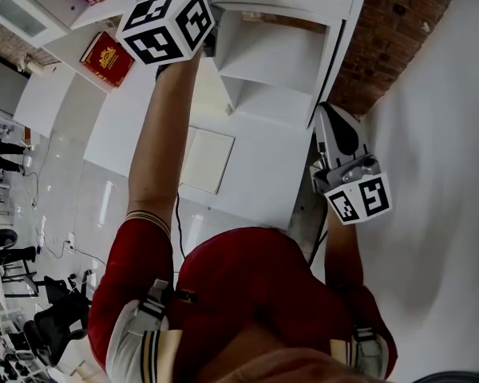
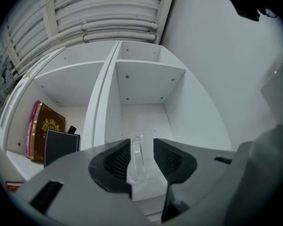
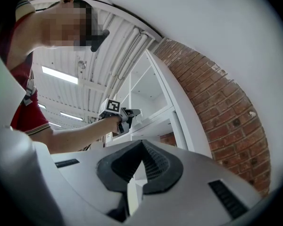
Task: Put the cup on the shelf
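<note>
A clear glass cup [image 2: 137, 161] with a handle stands upright on the floor of the right compartment of the white shelf [image 2: 146, 86]. My left gripper [image 2: 141, 145] is open around the cup's handle, and a gap shows between the pads and the glass. In the head view only its marker cube [image 1: 166, 24] shows, raised up at the shelf [image 1: 279, 62]. In the right gripper view the left gripper [image 3: 134, 113] reaches into the shelf. My right gripper [image 3: 140, 147] is shut and empty, held low beside the shelf's right side [image 1: 329, 114].
A red and gold book [image 2: 47, 131] and a black box [image 2: 61, 147] stand in the left compartment. A brick wall [image 3: 212, 107] runs right of the shelf. A white upright divider [image 2: 101, 107] separates the two compartments.
</note>
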`<state>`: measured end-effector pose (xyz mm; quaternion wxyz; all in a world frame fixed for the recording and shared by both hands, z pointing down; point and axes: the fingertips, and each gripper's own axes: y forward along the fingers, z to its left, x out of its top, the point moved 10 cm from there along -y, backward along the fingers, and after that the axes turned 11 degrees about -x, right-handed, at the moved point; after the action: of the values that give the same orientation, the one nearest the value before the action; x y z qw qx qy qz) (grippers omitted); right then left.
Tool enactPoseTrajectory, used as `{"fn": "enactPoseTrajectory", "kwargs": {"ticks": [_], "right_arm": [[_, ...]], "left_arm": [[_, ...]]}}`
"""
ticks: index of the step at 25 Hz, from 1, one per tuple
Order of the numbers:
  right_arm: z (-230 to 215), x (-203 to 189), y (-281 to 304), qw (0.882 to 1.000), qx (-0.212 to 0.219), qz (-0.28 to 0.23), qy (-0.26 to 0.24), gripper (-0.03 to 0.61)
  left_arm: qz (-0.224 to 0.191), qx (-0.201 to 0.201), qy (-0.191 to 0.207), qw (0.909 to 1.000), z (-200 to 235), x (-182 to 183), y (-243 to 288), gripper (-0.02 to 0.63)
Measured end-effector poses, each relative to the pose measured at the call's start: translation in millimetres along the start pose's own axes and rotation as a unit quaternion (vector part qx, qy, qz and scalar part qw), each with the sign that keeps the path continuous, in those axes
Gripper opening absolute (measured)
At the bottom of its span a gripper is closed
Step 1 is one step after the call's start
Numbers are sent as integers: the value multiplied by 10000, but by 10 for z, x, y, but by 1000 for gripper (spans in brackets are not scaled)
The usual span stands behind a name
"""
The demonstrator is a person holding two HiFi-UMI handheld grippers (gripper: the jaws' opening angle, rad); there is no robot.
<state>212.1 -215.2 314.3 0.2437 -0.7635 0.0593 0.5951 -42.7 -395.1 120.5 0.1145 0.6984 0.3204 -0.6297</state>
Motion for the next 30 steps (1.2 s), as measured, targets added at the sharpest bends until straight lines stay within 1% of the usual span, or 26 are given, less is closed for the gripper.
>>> {"fn": "enactPoseTrajectory", "kwargs": {"ticks": [2, 5, 9, 11, 15, 18, 20, 23, 26, 30], "right_arm": [[14, 6, -4, 10000, 13, 10, -9, -3], [37, 36, -5, 10000, 48, 24, -35, -3], [37, 83, 12, 9998, 110, 35, -165, -3], [59, 118, 19, 9996, 116, 9, -273, -3], [186, 245, 35, 9986, 104, -99, -514, -3], [326, 343, 68, 9976, 58, -211, -664, -3], [442, 380, 77, 9971, 25, -272, -716, -3], [641, 375, 62, 9968, -1, -304, -745, -3], [865, 322, 23, 9968, -26, -278, -749, -3], [1152, 249, -13, 9968, -40, -255, -755, -3]], "left_arm": [[-54, 12, 130, 9999, -34, 19, -31, 133], [-143, 34, 206, 9997, -57, 53, -112, 133], [-311, 22, 168, 9994, -88, 58, -275, 133], [-406, -57, 122, 9991, -120, 49, -400, 133], [-572, -426, -65, 9974, -195, 10, -747, 132], [-570, -831, -207, 9947, -259, -58, -1032, 131], [-576, -1064, -299, 9922, -297, -124, -1250, 119], [-602, -1327, -463, 9882, -330, -229, -1588, 95], [-632, -1585, -602, 9835, -359, -327, -1904, 38], [-636, -1791, -678, 9794, -370, -427, -2261, 14]]}}
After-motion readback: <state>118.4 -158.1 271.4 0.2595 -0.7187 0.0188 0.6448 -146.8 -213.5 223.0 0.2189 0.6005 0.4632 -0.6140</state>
